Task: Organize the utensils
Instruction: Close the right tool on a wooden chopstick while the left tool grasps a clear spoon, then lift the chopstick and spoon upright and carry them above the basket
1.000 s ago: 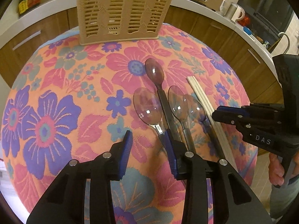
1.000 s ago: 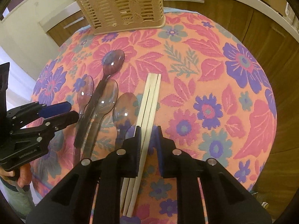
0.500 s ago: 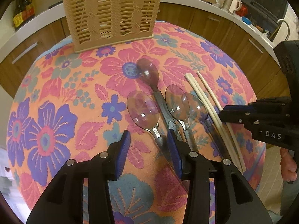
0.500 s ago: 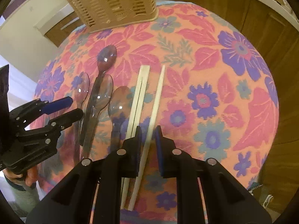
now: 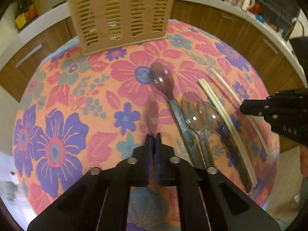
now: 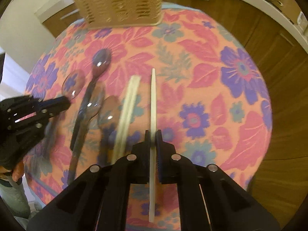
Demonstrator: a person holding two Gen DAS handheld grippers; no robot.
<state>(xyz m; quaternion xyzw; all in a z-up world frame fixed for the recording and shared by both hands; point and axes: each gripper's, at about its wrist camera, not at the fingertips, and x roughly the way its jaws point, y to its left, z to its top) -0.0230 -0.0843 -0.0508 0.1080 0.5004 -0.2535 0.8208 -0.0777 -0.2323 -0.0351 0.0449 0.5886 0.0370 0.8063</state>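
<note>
Floral cloth point(image 6: 221, 73) covered round table. Left gripper point(image 5: 153, 134) pinched clear spoon point(image 5: 152, 113) by handle, jaws just closed on it, bowl blurred and seen edge-on ahead of tips. Right gripper point(image 6: 153, 134) clamped single white chopstick point(image 6: 153, 96), which pointed toward beige slotted basket point(image 6: 119, 0) at far edge. Other chopsticks point(image 6: 127, 107) lay just left of it (side by side, touching). Three spoons point(image 5: 184, 111) lay on cloth between grippers: dark-handled one, two clear ones overlapping.
</note>
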